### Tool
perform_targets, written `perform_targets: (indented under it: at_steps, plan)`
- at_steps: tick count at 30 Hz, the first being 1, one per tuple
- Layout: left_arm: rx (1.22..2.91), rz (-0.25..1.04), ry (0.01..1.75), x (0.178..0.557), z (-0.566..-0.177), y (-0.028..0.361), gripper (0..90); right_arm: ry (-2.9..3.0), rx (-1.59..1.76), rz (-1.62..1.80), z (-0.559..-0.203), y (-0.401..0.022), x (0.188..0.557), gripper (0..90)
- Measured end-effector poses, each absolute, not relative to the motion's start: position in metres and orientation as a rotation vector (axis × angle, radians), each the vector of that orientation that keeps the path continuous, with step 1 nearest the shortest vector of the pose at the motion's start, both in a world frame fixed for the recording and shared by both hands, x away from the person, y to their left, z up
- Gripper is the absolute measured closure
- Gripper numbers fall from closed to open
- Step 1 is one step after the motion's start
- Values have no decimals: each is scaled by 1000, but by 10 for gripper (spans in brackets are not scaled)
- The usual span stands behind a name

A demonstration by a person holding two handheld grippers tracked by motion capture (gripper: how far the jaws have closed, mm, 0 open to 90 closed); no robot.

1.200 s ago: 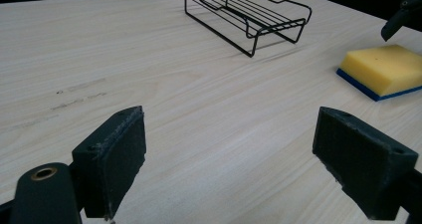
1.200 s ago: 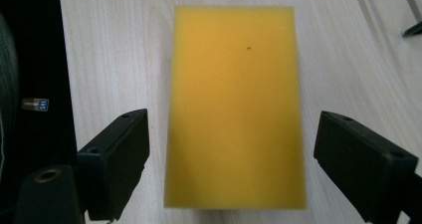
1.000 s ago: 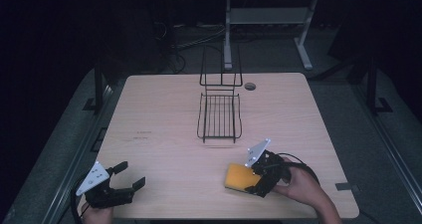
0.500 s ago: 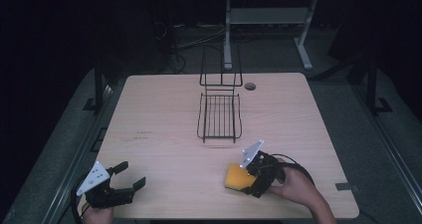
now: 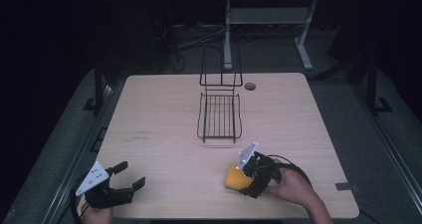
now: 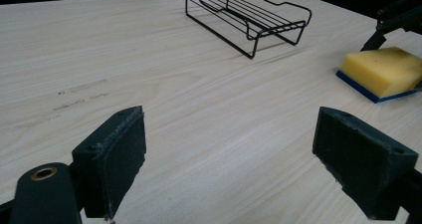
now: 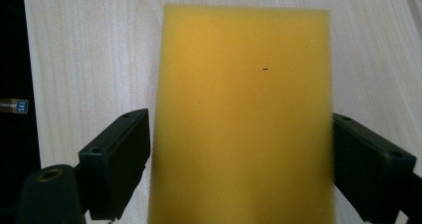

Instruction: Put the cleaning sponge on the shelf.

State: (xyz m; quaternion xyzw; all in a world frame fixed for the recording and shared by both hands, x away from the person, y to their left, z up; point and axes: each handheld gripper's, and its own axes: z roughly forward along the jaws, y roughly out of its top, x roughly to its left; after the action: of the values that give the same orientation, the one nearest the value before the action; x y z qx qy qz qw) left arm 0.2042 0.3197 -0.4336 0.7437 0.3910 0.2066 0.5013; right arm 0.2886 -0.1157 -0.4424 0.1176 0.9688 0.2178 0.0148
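A small white tag is showing at the left edge of the right gripper view, off the table edge, against the dark. It is carrying a short printed marking turned on its side, too small to read for sure. Nothing else readable is showing: faint dark marks on the table top in the high view are staying illegible.

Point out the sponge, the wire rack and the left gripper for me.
sponge [image 7: 244,119], right gripper view, middle of its yellow top.
wire rack [image 5: 219,118], high view, its flat wire bed.
left gripper [image 5: 128,176], high view, midway between its fingertips.
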Motion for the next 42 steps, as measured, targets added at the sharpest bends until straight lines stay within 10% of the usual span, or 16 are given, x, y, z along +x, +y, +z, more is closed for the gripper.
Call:
perform_targets:
  at_steps: [42]
  plan:
    - [1786, 496, 948, 204, -434, 322, 128, 3023, 332, 611, -446, -112, 288, 215]
